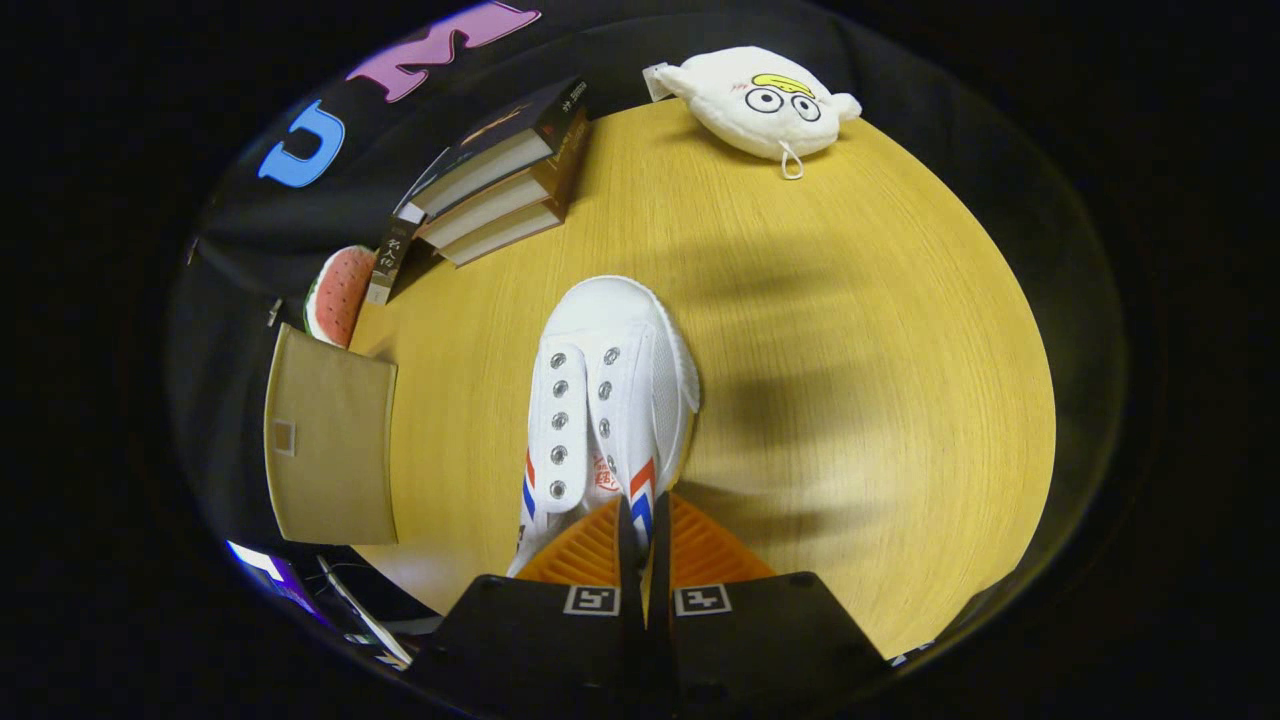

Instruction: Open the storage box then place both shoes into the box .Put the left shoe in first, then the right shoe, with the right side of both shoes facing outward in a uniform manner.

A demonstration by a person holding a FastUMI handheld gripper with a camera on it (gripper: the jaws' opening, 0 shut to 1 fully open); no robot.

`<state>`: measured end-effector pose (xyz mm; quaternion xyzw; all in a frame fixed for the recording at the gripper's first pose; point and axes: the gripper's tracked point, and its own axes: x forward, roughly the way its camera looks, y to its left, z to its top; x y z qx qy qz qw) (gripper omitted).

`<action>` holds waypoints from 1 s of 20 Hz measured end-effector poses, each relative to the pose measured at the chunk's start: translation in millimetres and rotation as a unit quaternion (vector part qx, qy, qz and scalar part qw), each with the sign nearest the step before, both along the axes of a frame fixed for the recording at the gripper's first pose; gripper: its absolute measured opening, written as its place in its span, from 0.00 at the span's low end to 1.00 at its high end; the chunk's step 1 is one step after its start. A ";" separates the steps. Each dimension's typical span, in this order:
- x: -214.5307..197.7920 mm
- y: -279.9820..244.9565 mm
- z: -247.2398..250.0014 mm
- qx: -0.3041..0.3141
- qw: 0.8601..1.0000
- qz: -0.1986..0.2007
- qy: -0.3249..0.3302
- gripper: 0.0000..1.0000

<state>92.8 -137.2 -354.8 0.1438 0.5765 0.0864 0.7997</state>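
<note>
fingers (641, 545) clamp white shoe (610, 400) collar; box (330, 450) alongside.

Claw (645, 530) points forward, its two fingers nearly together. They pinch the white canvas shoe's (610, 400) side wall.

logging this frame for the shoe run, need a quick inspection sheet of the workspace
surface: wooden table, shadows across the middle.
job's things: white shoe, toe pointing away from the fingers, heel end between them, eyelets without laces; tan storage box at the table's edge beside the shoe, whether it is open cannot be told.
clutter: stack of books and watermelon plush beyond the box; white plush toy at the far edge.
grippers: gripper fingers close together on the shoe's rear collar, apparently pinching it.
cables: nothing seen.
surroundings: black cloth wall behind the table.
</note>
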 end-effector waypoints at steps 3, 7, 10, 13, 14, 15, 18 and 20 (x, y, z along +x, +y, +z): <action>-7.2 13.3 29.6 0.014 1.000 -0.010 -0.010 0.05; -17.7 42.9 86.8 0.034 0.999 -0.020 -0.027 0.05; -25.8 78.2 128.4 0.037 0.998 -0.019 -0.040 0.05; -32.2 136.5 168.9 0.075 0.996 -0.027 -0.047 0.05; -33.3 157.5 181.1 0.089 0.994 -0.028 -0.049 0.05; -34.7 178.5 192.4 0.102 0.993 -0.028 -0.051 0.05; -35.5 237.6 218.1 0.130 0.989 -0.028 -0.059 0.05; -32.3 269.7 217.7 0.131 0.989 -0.025 -0.058 0.05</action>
